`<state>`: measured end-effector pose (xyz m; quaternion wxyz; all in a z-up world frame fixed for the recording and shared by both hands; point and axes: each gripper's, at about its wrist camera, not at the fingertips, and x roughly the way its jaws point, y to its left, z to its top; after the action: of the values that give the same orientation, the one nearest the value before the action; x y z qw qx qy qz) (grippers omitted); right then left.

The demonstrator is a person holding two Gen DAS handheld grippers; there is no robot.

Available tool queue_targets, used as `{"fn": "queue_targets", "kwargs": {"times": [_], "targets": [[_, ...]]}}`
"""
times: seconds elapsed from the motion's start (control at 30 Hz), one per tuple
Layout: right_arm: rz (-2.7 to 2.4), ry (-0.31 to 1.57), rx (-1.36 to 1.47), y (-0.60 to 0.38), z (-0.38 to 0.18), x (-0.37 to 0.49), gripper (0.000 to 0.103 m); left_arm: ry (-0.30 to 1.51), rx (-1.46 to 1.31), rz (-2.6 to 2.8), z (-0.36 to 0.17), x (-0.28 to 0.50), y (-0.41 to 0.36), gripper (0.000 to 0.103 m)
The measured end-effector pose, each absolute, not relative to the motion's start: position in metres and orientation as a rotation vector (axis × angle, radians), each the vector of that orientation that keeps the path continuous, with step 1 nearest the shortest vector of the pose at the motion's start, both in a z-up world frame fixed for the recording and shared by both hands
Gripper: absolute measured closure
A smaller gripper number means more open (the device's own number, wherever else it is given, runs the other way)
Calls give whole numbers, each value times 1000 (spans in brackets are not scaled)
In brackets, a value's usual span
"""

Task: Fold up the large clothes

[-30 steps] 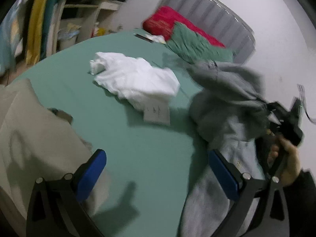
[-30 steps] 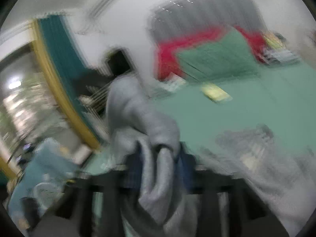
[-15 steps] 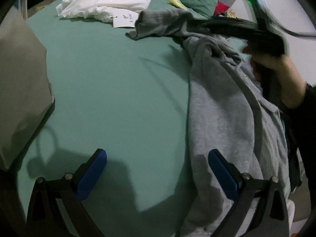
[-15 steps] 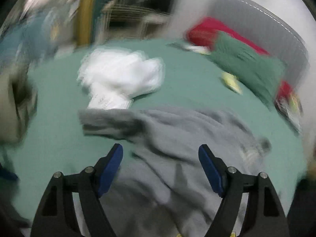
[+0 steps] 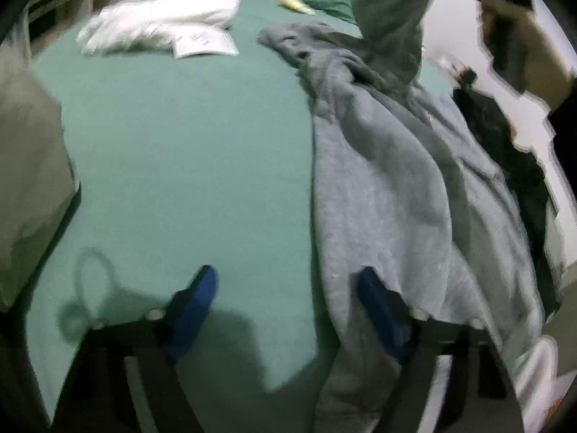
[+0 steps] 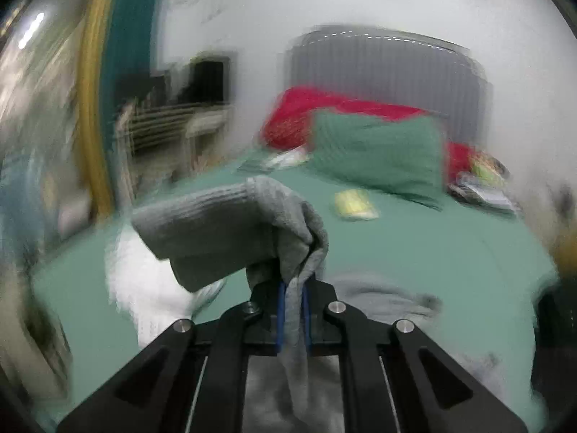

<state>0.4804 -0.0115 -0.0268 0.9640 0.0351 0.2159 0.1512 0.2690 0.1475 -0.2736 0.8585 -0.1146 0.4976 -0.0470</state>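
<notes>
A grey sweatshirt (image 5: 389, 187) lies crumpled lengthwise on the right side of the green bed (image 5: 187, 151). My left gripper (image 5: 288, 288) hovers low over its near left edge, jaws closing. That edge lies just inside the right blue pad (image 5: 375, 299), and the left pad (image 5: 202, 288) is over bare sheet. Neither pad presses on cloth. My right gripper (image 6: 292, 292) is shut on a fold of the sweatshirt's sleeve, whose ribbed cuff (image 6: 202, 223) flops to the left. In the left wrist view that sleeve (image 5: 393, 18) hangs lifted at the top right, below a person's hand (image 5: 523, 50).
A white garment (image 5: 162, 21) with a paper card (image 5: 205, 41) lies at the far side. Green pillow (image 6: 378, 151), red pillow (image 6: 306, 112) and grey headboard (image 6: 378, 68) stand behind. Beige cloth (image 5: 29, 144) borders the left edge, dark fabric (image 5: 505, 137) the right.
My left gripper sank closer to the bed and its jaws narrowed. My right gripper, open over the sweatshirt half a second ago, has shut on the sleeve and lifted it.
</notes>
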Motion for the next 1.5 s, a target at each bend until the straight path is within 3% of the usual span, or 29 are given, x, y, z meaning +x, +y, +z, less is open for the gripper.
{"fn": "queue_targets", "kwargs": {"times": [0.03,0.07,0.13,0.3,0.47,0.57,0.6,0.63,0.67,0.7,0.73,0.77,0.8,0.97,1.03,1.13,1.3,1.4,1.43,1.47,1.5], "targets": [[250,436,118,-38,-26,482,96,1031,-182,-99,-273,267,139,51],[168,449,179,-84,-31,475,96,1010,-124,-93,-273,264,131,74],[82,507,248,-141,-55,467,96,997,-103,-122,-272,261,122,97],[36,686,407,-228,-134,429,96,959,-186,36,-252,225,144,99],[152,753,376,-223,-157,403,96,904,-257,165,-209,172,180,99],[206,862,251,-201,-186,417,91,962,-189,282,-203,147,179,103],[223,931,205,-200,-201,425,74,973,-184,288,-204,144,181,103],[229,978,187,-197,-215,426,45,1007,-171,315,-205,141,185,103],[230,997,184,-198,-222,423,34,1027,-167,328,-205,142,189,102],[236,984,186,-208,-222,420,31,1025,-200,314,-202,143,193,97],[225,965,171,-219,-221,416,31,1017,-228,293,-197,149,193,68],[204,943,150,-232,-218,412,31,1003,-227,276,-193,159,188,29],[179,917,133,-241,-217,415,31,962,-223,243,-186,172,182,20],[95,904,162,-298,-218,432,29,823,-98,28,-178,292,127,17],[96,959,283,-321,-229,450,20,840,-97,-5,-190,363,116,17],[89,1050,555,-358,-250,465,20,857,-117,3,-211,445,105,17],[37,833,413,-384,-213,466,20,1006,-151,81,-255,540,107,17],[208,774,428,-379,-214,505,20,1024,-200,53,-271,543,115,18],[315,816,444,-370,-224,527,20,997,-190,37,-271,541,114,36],[408,876,434,-354,-236,552,20,977,-173,-20,-269,533,111,79],[437,893,394,-342,-240,565,20,980,-144,-73,-266,531,104,85]]}}
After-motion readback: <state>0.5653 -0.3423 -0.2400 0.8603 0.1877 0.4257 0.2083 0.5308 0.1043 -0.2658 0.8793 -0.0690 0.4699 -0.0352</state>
